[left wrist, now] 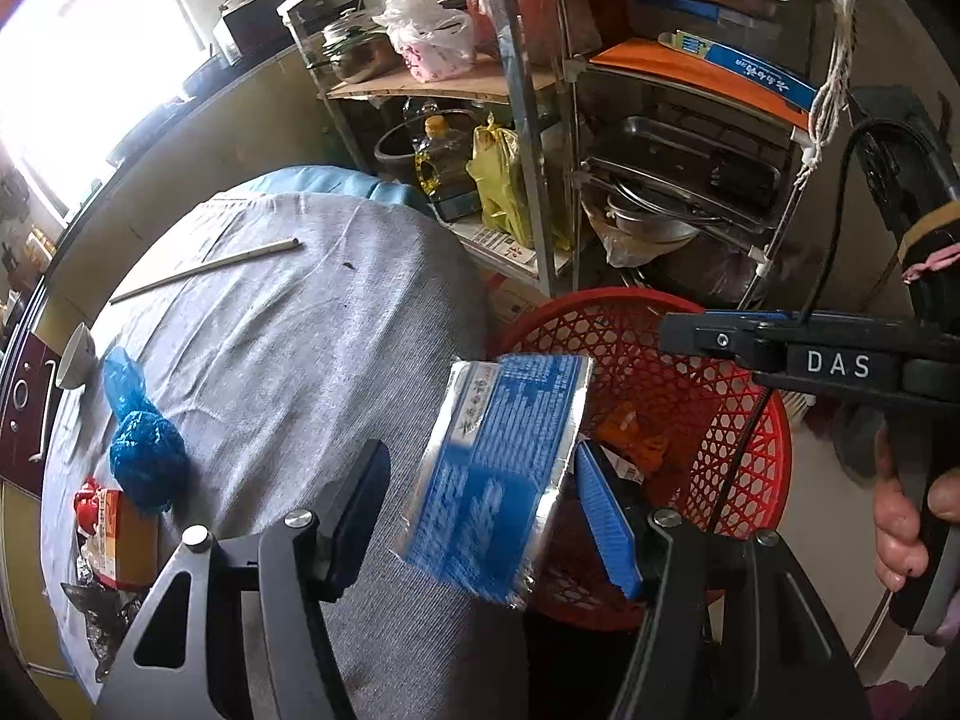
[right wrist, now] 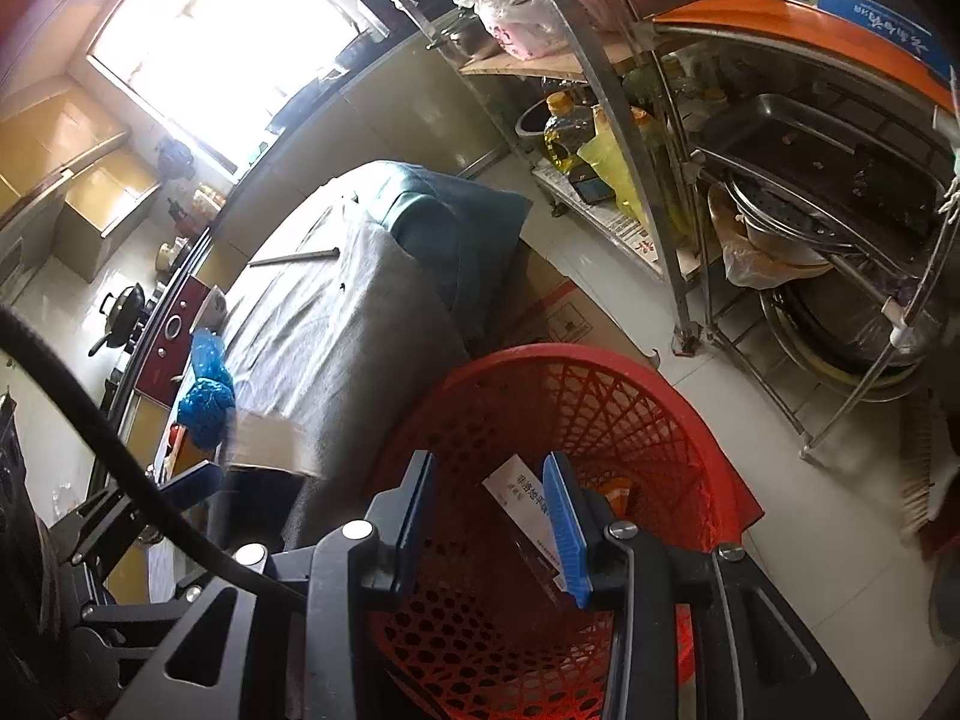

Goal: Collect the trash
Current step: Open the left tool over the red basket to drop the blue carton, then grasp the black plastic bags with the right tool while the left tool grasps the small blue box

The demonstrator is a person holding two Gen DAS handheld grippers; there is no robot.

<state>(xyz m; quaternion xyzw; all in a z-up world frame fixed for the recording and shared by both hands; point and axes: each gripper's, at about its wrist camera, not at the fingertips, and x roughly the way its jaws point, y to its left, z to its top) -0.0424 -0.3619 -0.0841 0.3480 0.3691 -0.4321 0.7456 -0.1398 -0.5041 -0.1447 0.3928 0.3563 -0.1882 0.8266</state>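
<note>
Cramped kitchen, metal shelving (left wrist: 600, 120) close behind; grey-clothed table (left wrist: 288, 360) edge touching red basket (right wrist: 600, 408) rim; left gripper (left wrist: 480, 510) spread, blue-silver packet (left wrist: 498, 474) loose between fingers, over that edge; right gripper (right wrist: 489, 516) spread above basket, empty.

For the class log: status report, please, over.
Left gripper open, blue wrapper loose between its fingers, beside red basket. Right gripper open, empty, over basket. Nothing blocking.

Your wrapper (left wrist: 498, 474): glossy silver-blue foil, crinkled. Beside it, basket (left wrist: 744, 420): red plastic lattice, shiny. Left of basket, tablecloth (left wrist: 288, 360): matt grey woven cloth, wrinkled.
</note>
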